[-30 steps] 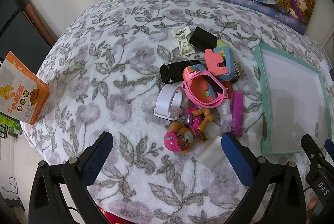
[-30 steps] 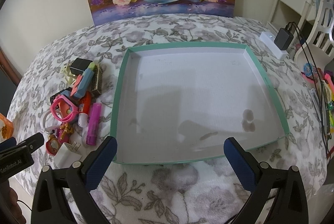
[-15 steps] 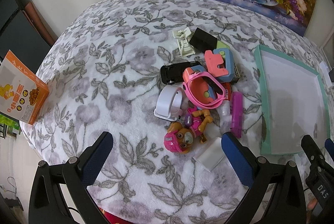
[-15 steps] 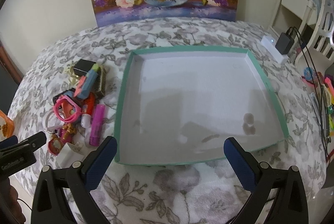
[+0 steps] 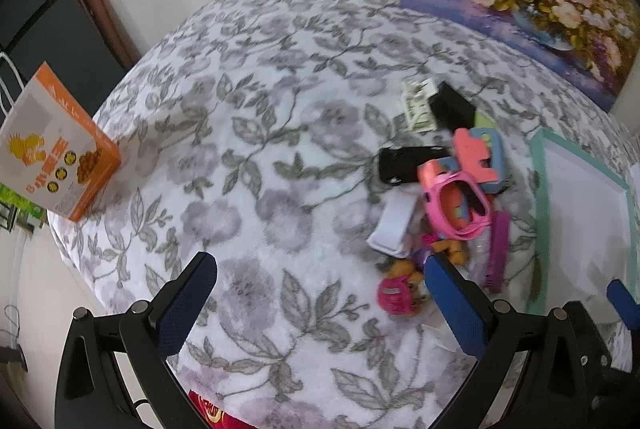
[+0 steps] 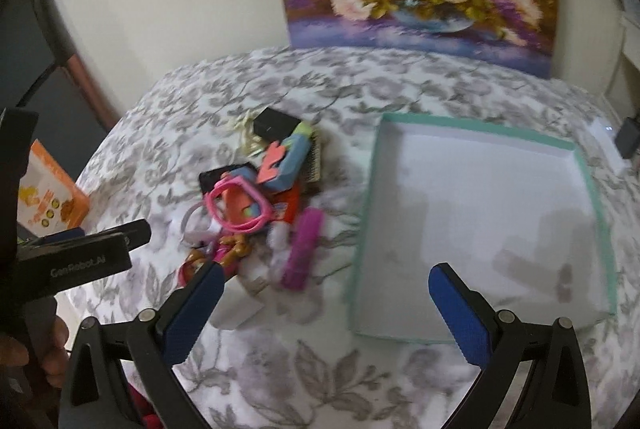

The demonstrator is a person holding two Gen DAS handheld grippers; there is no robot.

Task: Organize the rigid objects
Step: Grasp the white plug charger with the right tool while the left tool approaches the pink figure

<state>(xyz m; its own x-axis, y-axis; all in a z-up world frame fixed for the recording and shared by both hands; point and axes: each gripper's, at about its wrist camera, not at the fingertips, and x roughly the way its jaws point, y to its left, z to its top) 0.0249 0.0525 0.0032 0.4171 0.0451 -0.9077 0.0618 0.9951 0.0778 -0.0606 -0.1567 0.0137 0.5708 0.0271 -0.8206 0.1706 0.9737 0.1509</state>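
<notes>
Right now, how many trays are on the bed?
1. The teal-rimmed tray lies to the right of the toy pile, with nothing visible inside it. No other tray shows in either view.

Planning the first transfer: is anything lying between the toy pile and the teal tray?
Nothing visible. Only bare floral blanket separates the pile's nearest piece, the magenta stick, from the tray, whose inside is empty.
</notes>
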